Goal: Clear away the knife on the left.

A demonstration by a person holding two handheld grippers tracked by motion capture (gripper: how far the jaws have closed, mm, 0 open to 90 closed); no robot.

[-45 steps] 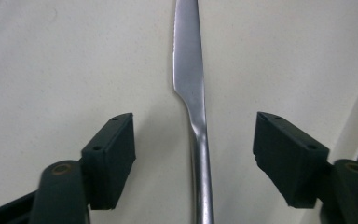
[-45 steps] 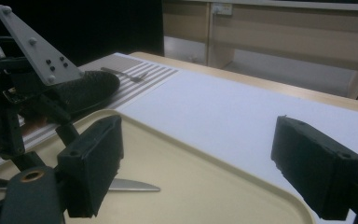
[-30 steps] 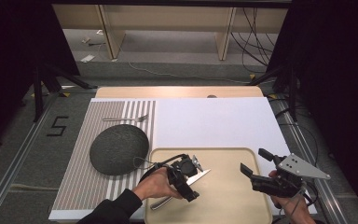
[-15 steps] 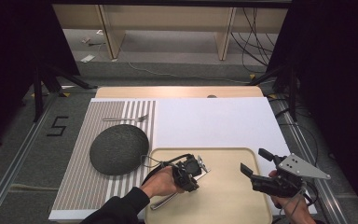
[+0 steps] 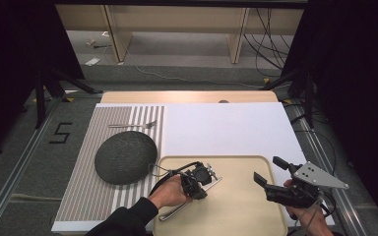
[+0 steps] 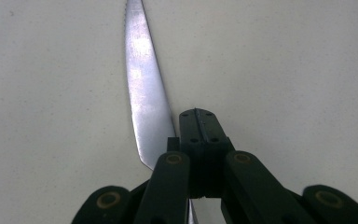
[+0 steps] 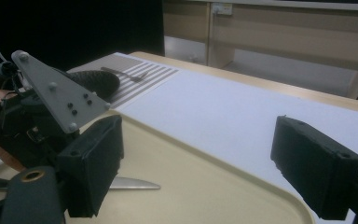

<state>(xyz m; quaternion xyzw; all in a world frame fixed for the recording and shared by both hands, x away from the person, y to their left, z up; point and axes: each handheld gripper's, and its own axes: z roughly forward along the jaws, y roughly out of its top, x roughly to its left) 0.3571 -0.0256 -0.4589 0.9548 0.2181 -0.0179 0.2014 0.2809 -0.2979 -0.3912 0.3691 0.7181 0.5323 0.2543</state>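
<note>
My left tongs (image 5: 203,181) have just been closing and now clamp the one knife (image 5: 189,201) on the beige tray (image 5: 236,216), its long axis running diagonally, blade toward the far right, my right tongs (image 5: 269,169) gaping apart, beyond them one dark bowl (image 5: 125,156) and one fork (image 5: 133,125) on the counter (image 5: 226,128).

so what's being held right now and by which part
The left tongs have just closed on the knife lying on the tray, gripping it where blade meets handle. The right tongs stand open, holding nothing.
</note>
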